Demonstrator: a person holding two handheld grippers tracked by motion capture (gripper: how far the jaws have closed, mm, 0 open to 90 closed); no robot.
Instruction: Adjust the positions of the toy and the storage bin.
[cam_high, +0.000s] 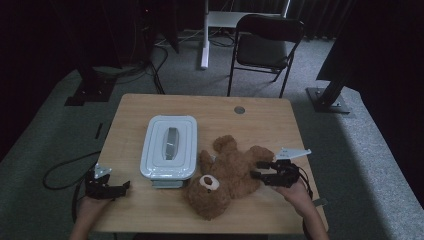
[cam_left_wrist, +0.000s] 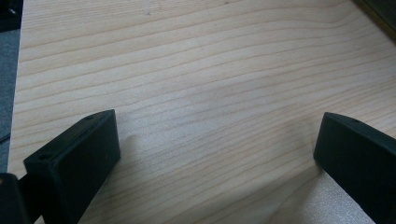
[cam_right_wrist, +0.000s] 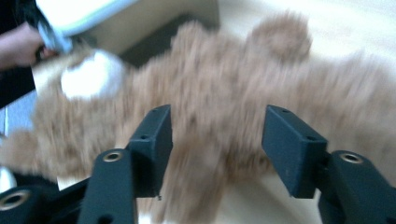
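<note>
On the wooden table (cam_high: 150, 215), near its middle, a brown teddy bear (cam_high: 227, 175) lies on its back, head toward the person's edge and white muzzle (cam_high: 208, 181) turned upward. Its limbs are splayed: one ear-side arm reaches toward a white lidded container (cam_high: 170, 146), which stands just beside the bear on its left side as seen from above. The container's lid is on, with a grey recessed handle (cam_high: 171, 143) along its centre.

Right gripper (cam_high: 260, 170): held in the person's right hand (cam_high: 295, 192), pointing level across the table toward the bear's outstretched limb. Its jaws stand spread, with the plush limb lying between them; in the right gripper view (cam_right_wrist: 215, 140) the fur passes between the two black pads without either pad visibly pressing into it. That view is blurred, so fine contact at the pad faces cannot be told with certainty.

Left gripper (cam_high: 125, 186): held in the person's left hand (cam_high: 90, 207) at the near left corner of the table, well apart from both bear and container. In the left gripper view (cam_left_wrist: 215, 149) its jaws are spread wide over bare wood grain, with nothing between them.

Beyond the table, a black folding chair (cam_high: 265, 45) stands on grey carpet (cam_high: 375, 150), and a dark cable (cam_high: 65, 170) loops on the floor to the left of the table.
</note>
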